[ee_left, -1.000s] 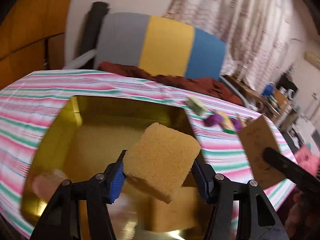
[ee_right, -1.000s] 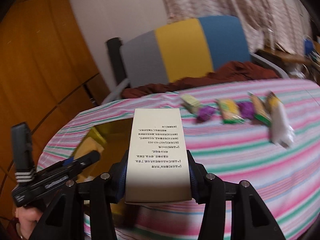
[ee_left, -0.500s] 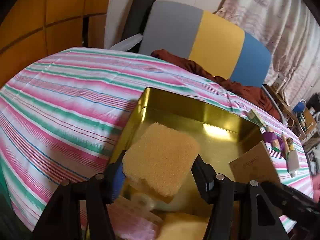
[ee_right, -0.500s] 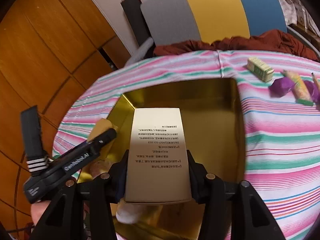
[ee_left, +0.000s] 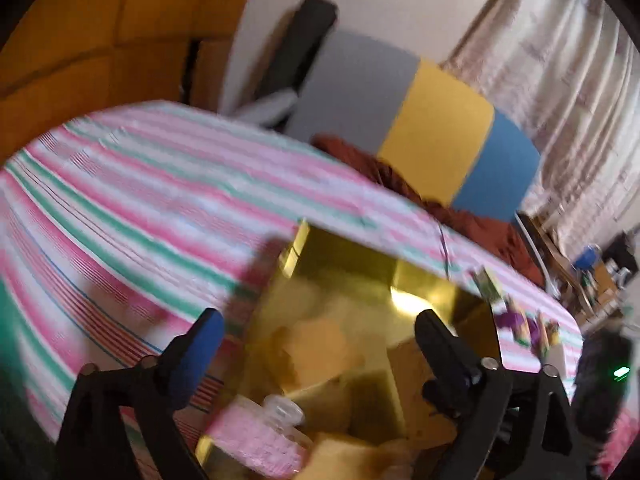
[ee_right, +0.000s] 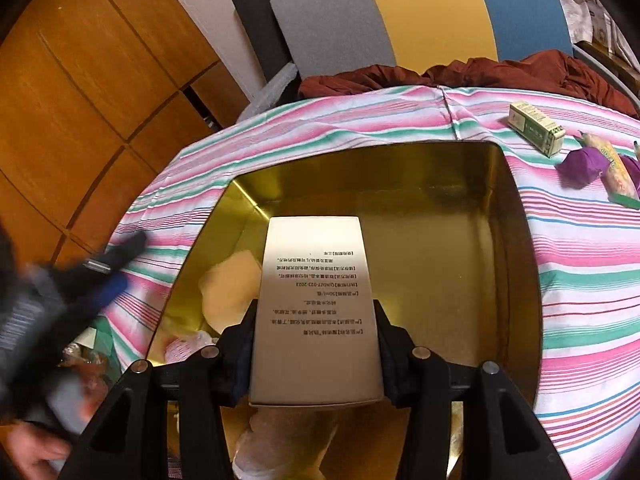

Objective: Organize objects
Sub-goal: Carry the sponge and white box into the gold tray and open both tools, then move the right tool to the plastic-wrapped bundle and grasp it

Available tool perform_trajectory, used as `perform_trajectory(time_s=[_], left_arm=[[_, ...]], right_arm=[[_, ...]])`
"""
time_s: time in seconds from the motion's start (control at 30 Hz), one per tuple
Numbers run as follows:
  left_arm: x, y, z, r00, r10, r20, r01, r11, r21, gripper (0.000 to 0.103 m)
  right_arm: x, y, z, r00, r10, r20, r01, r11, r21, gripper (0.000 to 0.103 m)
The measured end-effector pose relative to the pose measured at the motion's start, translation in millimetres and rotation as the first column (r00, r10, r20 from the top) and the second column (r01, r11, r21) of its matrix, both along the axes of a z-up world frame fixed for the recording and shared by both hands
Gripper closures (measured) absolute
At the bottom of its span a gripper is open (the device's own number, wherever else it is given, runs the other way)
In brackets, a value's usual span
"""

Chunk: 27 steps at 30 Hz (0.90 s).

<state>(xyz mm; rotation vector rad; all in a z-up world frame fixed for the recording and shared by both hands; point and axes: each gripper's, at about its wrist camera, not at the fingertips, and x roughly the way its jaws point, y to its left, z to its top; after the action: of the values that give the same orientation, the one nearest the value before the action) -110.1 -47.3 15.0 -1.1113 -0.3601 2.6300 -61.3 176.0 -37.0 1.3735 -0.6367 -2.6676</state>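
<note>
The left hand-held gripper (ee_left: 316,340) is opening wide with nothing between its jaws, and the yellow sponge (ee_right: 228,288) lies in the gold tin (ee_right: 520,280) on the striped tabletop (ee_right: 580,300). The right hand-held gripper (ee_right: 316,344) squeezes a white box (ee_right: 316,308) with printed words, held over the tin.

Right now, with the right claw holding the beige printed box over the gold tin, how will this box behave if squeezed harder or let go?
The box looks like thin cardboard, so hard squeezing may dent it. It seems light. Released, it would likely fall flat into the gold tin.
</note>
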Motion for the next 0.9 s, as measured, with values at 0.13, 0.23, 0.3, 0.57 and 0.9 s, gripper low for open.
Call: perform_trajectory(time_s=[0.13,0.23,0.3,0.57,0.9], left_arm=[[10,-18,31,0.993,0.082,-0.09,-0.082,0.997,0.013,0.0],[11,-30,40,0.989,0.113,-0.1,-0.109,0.993,0.045,0.0],[12,-34,42,0.987,0.131,-0.096,-0.126,0.99,0.056,0.0],[11,-36,38,0.987,0.142,-0.076,-0.137,0.988,0.065,0.0],[22,-3,29,0.995,0.077,-0.061,-0.075,0.996,0.041,0.0]], right_arm=[[-11,-5,-8,0.999,-0.019,0.027,0.019,1.0,0.006,0.053],[-21,-16,-11,0.999,-0.016,0.038,0.015,1.0,0.013,0.051],[-31,-25,-16,0.999,0.009,0.053,-0.009,1.0,-0.009,0.051],[-18,-22,7,0.998,0.034,-0.045,-0.036,0.998,-0.054,0.038],[23,18,36,0.99,-0.044,-0.135,0.039,0.999,-0.037,0.038]])
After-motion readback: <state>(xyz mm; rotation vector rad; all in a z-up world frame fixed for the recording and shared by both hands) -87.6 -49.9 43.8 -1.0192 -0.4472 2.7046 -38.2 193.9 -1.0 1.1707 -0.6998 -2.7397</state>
